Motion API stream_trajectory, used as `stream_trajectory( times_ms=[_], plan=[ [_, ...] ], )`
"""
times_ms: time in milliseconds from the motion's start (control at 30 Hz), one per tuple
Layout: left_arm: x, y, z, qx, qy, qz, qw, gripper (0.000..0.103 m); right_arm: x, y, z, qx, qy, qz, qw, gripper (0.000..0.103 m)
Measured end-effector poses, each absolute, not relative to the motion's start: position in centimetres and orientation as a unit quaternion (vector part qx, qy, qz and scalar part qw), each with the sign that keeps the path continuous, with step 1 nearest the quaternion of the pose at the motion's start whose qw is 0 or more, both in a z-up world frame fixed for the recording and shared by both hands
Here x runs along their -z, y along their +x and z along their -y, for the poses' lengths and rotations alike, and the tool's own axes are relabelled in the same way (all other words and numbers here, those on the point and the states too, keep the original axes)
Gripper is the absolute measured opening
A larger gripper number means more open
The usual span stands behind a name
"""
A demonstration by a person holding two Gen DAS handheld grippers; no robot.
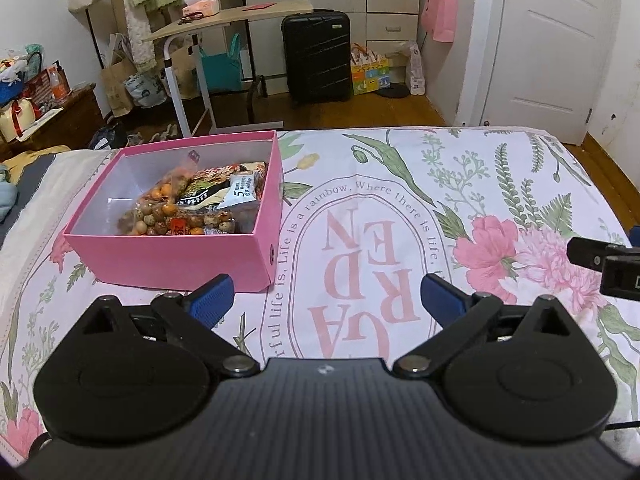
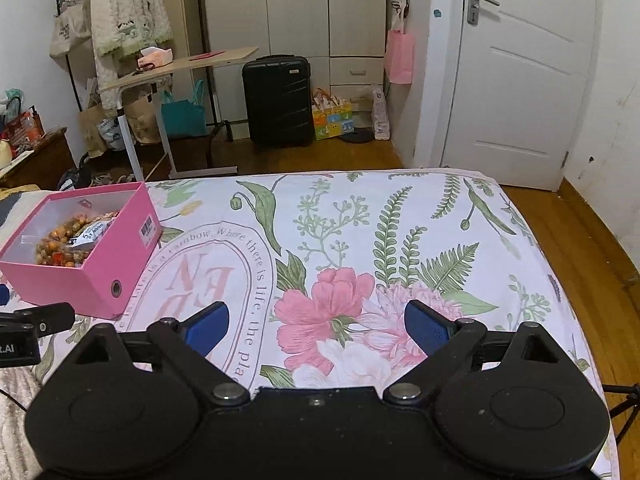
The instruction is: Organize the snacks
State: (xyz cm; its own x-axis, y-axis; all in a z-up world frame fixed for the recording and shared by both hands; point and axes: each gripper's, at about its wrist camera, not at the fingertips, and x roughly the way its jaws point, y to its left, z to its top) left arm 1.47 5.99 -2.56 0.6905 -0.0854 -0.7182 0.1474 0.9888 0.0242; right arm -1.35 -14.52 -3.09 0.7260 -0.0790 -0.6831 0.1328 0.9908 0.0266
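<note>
pink snack box at eleven o'clock, nearer left tool; both tools, right tool included, wide open, empty.

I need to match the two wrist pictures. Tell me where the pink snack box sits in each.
Left wrist view: pink snack box sits left of centre, just beyond the left blue finger.
Right wrist view: the box sits at the far left edge.
Shared landmark: black suitcase by the wardrobe.
</note>
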Motion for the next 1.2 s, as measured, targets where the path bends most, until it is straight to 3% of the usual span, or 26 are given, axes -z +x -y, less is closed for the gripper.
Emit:
stream_trajectory(
  times_ms=[1200],
  plan=[
    [2.2, 0.3, -6.0, 0.043, 0.038, -0.384, 0.922, 0.101, 2.9, -2.0, 14.3, 0.052, 0.047, -0.376, 0.924, 0.097]
  ],
)
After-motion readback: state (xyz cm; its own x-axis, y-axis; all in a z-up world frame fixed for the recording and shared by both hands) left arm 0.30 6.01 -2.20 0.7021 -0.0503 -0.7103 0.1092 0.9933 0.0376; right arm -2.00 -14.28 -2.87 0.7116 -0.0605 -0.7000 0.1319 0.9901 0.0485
